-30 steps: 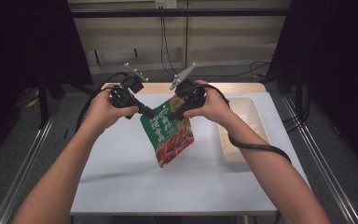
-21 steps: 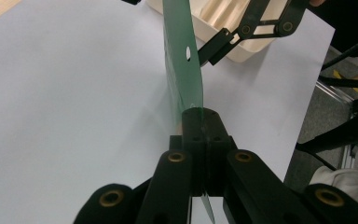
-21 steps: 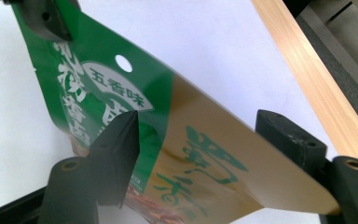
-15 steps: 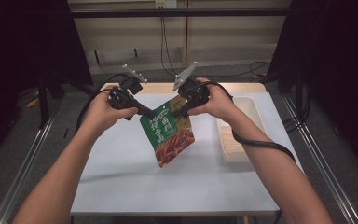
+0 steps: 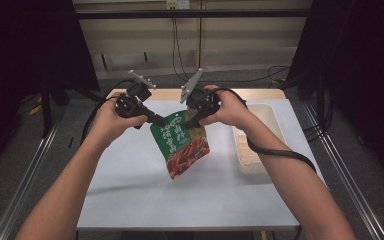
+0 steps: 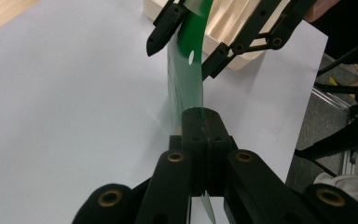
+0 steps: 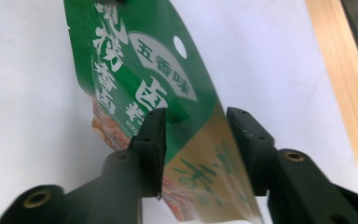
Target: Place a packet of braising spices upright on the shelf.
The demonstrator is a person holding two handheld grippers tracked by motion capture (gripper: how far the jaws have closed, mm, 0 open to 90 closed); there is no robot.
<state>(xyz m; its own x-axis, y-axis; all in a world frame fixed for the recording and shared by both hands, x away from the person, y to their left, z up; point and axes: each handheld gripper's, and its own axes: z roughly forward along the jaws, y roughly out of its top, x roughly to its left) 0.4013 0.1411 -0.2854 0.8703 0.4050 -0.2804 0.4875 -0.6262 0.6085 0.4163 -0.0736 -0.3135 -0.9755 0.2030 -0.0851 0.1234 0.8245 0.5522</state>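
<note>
Tray (image 5: 275, 120) on the right side of the worktop (image 5: 130, 190), cream plastic, can't really tell what's in it. Green snack pouch (image 5: 180, 145) hangs in the air above the middle, long axis tilted, top edge up toward the grippers, bottom pointing down at the person. Left gripper (image 6: 199, 123) has its jaws clenched on the pouch's top corner; right gripper (image 7: 193, 126) sits with jaws parted, straddling the pouch's edge.

Dim and grainy from the high view, with black surroundings beyond the pale desk (image 5: 130, 200). Lit evenly from overhead, casting faint soft shadows under the forearms. Softly blurred up close on both hand-held gripper cameras; mild glare off the glossy green pouch (image 7: 140, 70).
</note>
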